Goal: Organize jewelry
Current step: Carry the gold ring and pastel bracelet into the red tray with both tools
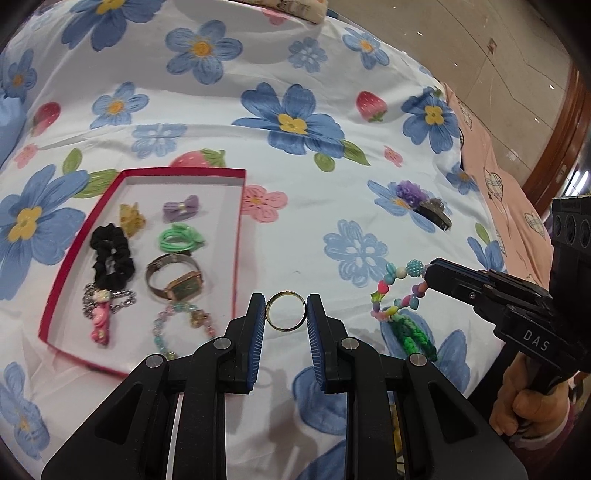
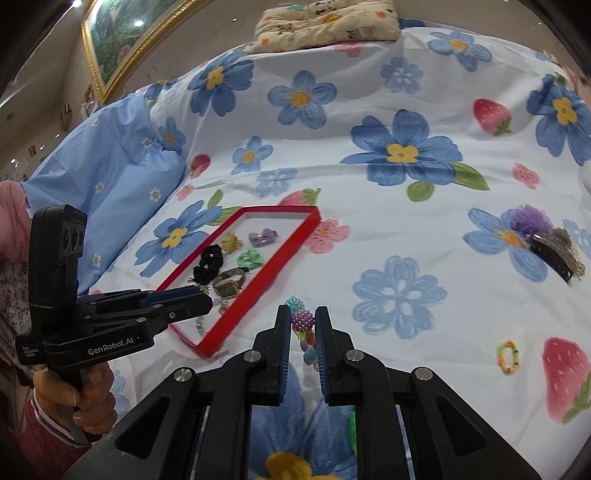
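My left gripper [image 1: 286,310] is shut on a thin gold ring [image 1: 286,309], held between its blue pads just right of the red tray [image 1: 236,236]. The tray holds a black scrunchie [image 1: 110,254], a watch [image 1: 177,280], green hair ties [image 1: 179,238], a purple bow [image 1: 181,207], a yellow clip and beaded pieces. My right gripper [image 2: 303,323] is shut on a colourful beaded bracelet [image 1: 397,291] with a green tassel, gripping its beads [image 2: 303,320]. The tray also shows in the right wrist view [image 2: 255,284].
A purple flower clip with a dark claw clip [image 1: 424,203] lies on the floral bedsheet at the right. A small beaded ring [image 2: 509,357] lies at the right. A pillow [image 2: 328,22] sits at the far end, and a blue pillow [image 2: 110,177] at the left.
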Demonstrator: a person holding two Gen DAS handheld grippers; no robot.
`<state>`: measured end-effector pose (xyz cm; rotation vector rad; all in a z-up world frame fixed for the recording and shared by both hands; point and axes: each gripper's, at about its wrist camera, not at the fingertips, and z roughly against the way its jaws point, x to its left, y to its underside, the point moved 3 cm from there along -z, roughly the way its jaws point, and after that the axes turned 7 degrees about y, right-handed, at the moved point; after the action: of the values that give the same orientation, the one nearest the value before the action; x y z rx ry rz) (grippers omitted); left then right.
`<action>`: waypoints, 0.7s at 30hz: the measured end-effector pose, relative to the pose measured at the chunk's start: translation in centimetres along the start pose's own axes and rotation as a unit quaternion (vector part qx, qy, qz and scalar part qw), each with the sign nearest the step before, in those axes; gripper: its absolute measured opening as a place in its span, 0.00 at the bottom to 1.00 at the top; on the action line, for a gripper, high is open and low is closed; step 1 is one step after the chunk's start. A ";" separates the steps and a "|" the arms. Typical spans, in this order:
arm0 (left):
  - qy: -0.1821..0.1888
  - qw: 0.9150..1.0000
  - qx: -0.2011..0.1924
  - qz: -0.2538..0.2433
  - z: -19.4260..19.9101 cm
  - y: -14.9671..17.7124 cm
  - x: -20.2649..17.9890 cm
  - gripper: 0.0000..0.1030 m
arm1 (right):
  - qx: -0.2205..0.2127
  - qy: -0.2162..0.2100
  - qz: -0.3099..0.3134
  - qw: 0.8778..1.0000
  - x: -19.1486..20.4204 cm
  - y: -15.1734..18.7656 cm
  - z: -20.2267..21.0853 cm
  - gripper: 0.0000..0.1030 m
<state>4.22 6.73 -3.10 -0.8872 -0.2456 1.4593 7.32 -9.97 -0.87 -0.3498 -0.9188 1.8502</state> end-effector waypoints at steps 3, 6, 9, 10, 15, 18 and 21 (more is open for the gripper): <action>-0.004 1.000 -0.005 0.007 0.7 0.2 0.8 0.20 | 0.000 -0.007 0.006 1.000 0.9 -0.3 -0.2 0.12; -0.011 1.000 -0.010 0.016 1.5 0.4 1.9 0.20 | 0.001 -0.014 0.013 1.000 1.8 -0.6 -0.5 0.12; -0.018 0.999 -0.016 0.027 2.2 0.6 3.2 0.20 | 0.003 -0.021 0.020 1.000 2.9 -0.8 -1.0 0.12; -0.022 0.999 -0.018 0.030 2.6 0.6 3.6 0.20 | 0.004 -0.024 0.023 0.999 3.2 -0.9 -1.2 0.12; -0.039 0.997 -0.028 0.051 3.9 1.0 6.5 0.20 | 0.009 -0.037 0.034 0.999 5.1 -1.2 -2.3 0.12; -0.050 0.996 -0.033 0.064 4.5 1.1 8.1 0.20 | 0.013 -0.048 0.042 0.998 6.4 -1.6 -3.2 0.12; -0.059 0.995 -0.036 0.072 4.8 1.2 9.5 0.20 | 0.015 -0.058 0.050 0.997 7.8 -1.8 -3.9 0.12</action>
<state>1.70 17.12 -4.06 -0.8914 -0.3294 1.6491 7.27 -1.09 -0.98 -0.2774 -0.9660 1.9902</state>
